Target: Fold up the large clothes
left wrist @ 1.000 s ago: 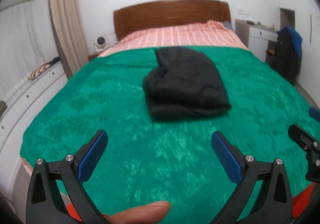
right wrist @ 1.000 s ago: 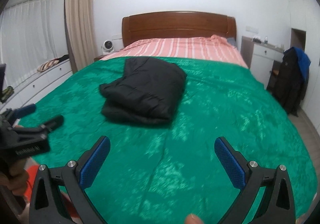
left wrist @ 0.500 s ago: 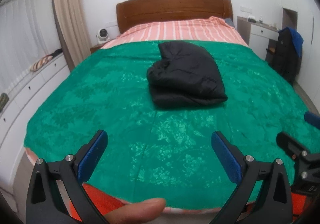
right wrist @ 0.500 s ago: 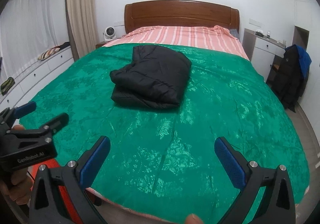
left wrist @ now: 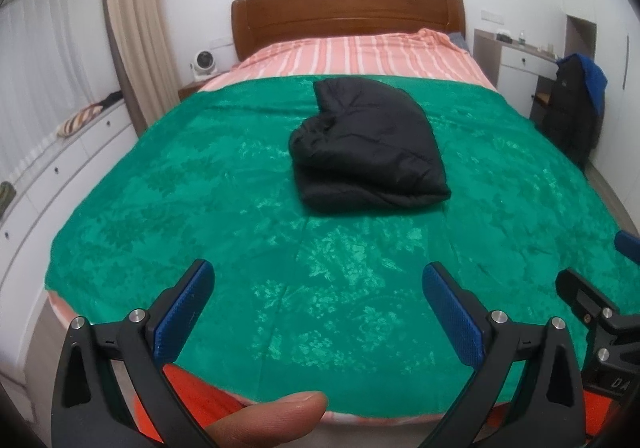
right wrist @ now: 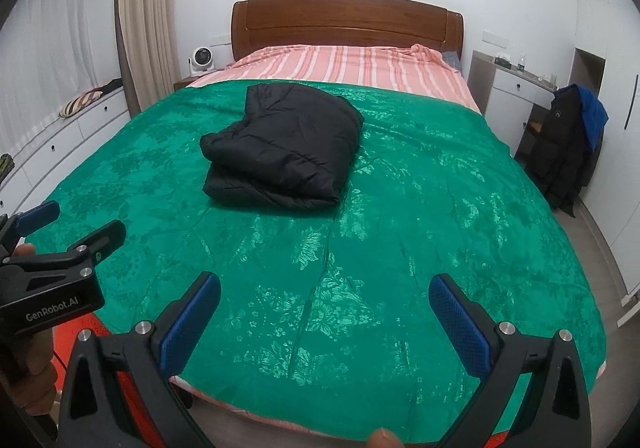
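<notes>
On green bedspread, black jacket lies folded, puffy. Left gripper, right gripper both spread apart, empty, well short. Risk: padding springs open, top fold slides off.

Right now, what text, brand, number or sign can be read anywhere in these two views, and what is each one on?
"GenRobot.AI": white print on the black body of the left gripper, seen in the right wrist view.
"DA": partial white letters on the black body of the right gripper, at the left wrist view's edge; the rest is cut off.
Small logo on the dark jacket on the chair: too small to read.
</notes>
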Available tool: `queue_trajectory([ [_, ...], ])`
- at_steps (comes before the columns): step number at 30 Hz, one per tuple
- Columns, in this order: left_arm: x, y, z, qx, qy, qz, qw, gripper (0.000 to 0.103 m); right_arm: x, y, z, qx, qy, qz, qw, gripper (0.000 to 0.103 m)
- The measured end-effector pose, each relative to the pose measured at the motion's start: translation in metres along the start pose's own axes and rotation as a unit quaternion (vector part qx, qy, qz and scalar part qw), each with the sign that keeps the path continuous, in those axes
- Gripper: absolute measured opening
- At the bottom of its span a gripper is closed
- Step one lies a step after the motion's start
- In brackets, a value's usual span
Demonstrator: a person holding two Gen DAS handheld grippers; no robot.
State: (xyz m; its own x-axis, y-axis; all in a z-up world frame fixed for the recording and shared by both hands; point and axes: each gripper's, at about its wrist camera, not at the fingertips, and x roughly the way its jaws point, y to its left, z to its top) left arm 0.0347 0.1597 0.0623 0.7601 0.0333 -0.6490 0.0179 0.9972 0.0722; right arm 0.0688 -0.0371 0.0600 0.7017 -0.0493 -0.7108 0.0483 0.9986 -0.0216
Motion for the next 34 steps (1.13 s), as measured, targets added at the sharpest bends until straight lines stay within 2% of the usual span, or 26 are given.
queue_trajectory([
  [17, -0.008, -0.001, 0.006, 0.007, -0.013, 0.018, 0.9997, 0.103, -0.005, 0.003, 0.004, -0.009, -0.003, -0.006, 1.0, 0.103],
  [26, 0.004, 0.002, 0.002, 0.001, 0.006, 0.01, 0.9999, 0.103, -0.004, 0.004, 0.003, -0.01, -0.001, -0.009, 1.0, 0.103],
  [29, 0.005, 0.003, -0.001, -0.005, 0.007, 0.002, 1.0, 0.103, -0.004, 0.003, 0.003, -0.009, -0.001, -0.01, 1.0, 0.103],
  [34, 0.005, 0.001, -0.002, -0.004, -0.001, 0.012, 0.9999, 0.103, -0.002, 0.002, 0.002, -0.007, 0.0, -0.01, 1.0, 0.103],
])
